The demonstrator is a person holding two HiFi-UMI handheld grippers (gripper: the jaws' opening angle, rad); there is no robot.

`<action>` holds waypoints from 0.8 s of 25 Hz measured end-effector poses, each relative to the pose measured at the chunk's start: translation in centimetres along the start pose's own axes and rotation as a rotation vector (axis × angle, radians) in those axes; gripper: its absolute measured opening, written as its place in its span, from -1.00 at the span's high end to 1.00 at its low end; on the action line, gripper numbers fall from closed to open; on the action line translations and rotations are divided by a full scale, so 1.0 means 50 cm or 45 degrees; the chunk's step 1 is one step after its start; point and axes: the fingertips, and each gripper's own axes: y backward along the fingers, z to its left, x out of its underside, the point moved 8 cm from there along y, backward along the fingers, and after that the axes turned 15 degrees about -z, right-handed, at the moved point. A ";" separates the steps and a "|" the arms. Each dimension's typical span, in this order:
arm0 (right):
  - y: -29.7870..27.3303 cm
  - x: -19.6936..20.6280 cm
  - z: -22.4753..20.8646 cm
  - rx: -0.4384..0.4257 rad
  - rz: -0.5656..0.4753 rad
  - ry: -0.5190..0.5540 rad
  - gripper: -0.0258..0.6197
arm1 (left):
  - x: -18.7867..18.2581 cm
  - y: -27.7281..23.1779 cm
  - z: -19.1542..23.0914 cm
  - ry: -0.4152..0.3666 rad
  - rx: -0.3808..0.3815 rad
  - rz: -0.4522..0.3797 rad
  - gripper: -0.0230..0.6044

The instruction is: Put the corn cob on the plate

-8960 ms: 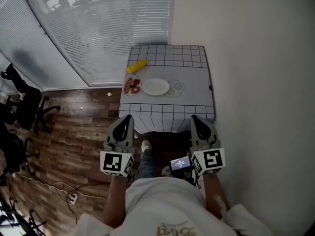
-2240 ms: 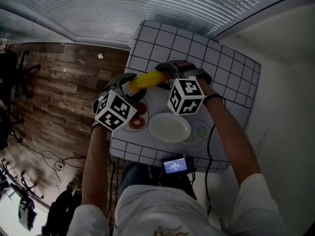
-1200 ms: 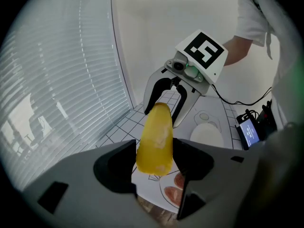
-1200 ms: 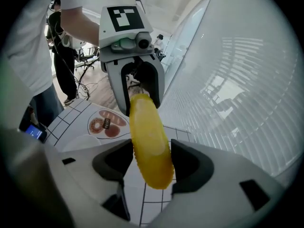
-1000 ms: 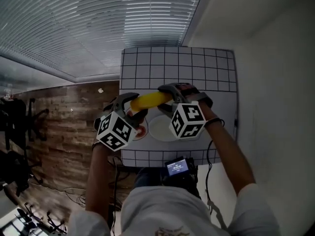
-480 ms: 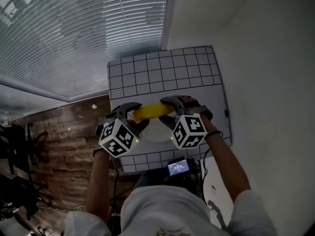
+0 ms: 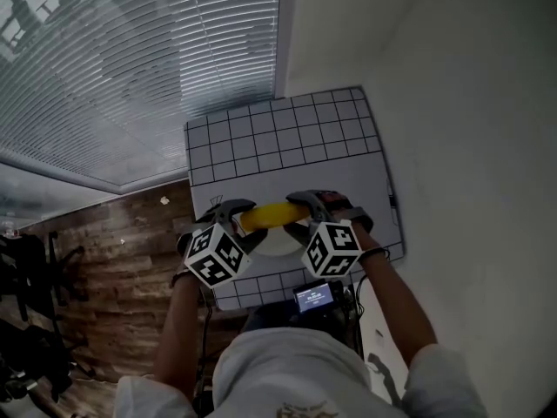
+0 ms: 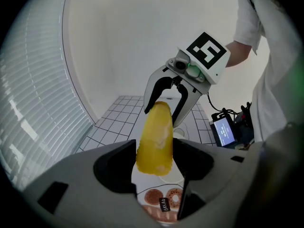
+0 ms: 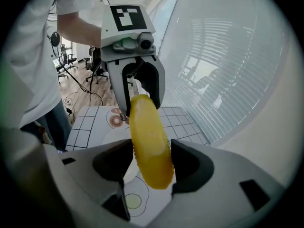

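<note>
**Item:** corn cob (image 7: 272, 214), yellow, one piece.

**Location:** in the air above the near part of the checked counter (image 7: 287, 138), carried between the two grippers. The white plate (image 7: 277, 244) shows just below it in the head view. The cob touches neither the plate nor the counter.

**Hold:**
- The left gripper (image 8: 154, 163) is clamped on one end, with its fingers (image 8: 114, 167) pressing the cob from both sides.
- The right gripper (image 9: 149, 163) is clamped on the other end, with its fingers (image 9: 190, 167) also bearing on the cob.
- Each gripper view shows the opposite gripper closed around the far end.

**Orientation:**
- The long axis runs from one gripper to the other, across the head view from left to right and close to level. The end at the right gripper sits a little higher in the picture.
- The cob bows gently along its length.
- Which end is the tapered tip cannot be told.

**Task status:**
- Done: the cob is gripped at both ends, is off the counter and, by my reading, is over or very near the plate.
- Left: lower it until it lies on the plate, open both pairs of fingers and draw the grippers clear.
- Judged well past halfway, with placement not yet made.

**Also present:** a printed card with bread and doughnut pictures (image 8: 164, 201) beside the plate, and a fried-egg print (image 9: 133, 201) on the counter.
</note>
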 end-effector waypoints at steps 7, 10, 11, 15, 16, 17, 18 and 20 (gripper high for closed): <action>-0.010 0.016 0.026 -0.025 0.011 -0.022 0.13 | 0.026 -0.012 -0.017 0.051 0.032 0.016 0.14; -0.018 0.029 0.040 -0.043 0.018 -0.044 0.12 | 0.042 -0.022 -0.026 0.078 0.053 0.030 0.14; -0.021 0.035 0.044 -0.050 0.023 -0.053 0.13 | 0.048 -0.026 -0.028 0.085 0.061 0.036 0.14; -0.038 0.059 0.066 -0.085 0.044 -0.090 0.13 | 0.077 -0.046 -0.040 0.128 0.101 0.065 0.14; -0.041 0.064 0.072 -0.095 0.047 -0.101 0.13 | 0.084 -0.050 -0.045 0.139 0.112 0.072 0.14; -0.044 0.070 0.077 -0.103 0.049 -0.111 0.13 | 0.090 -0.054 -0.048 0.148 0.119 0.078 0.14; -0.046 0.076 0.082 -0.110 0.052 -0.121 0.13 | 0.096 -0.058 -0.052 0.156 0.126 0.083 0.14; -0.052 0.088 0.091 -0.124 0.063 -0.139 0.13 | 0.107 -0.068 -0.058 0.172 0.141 0.096 0.14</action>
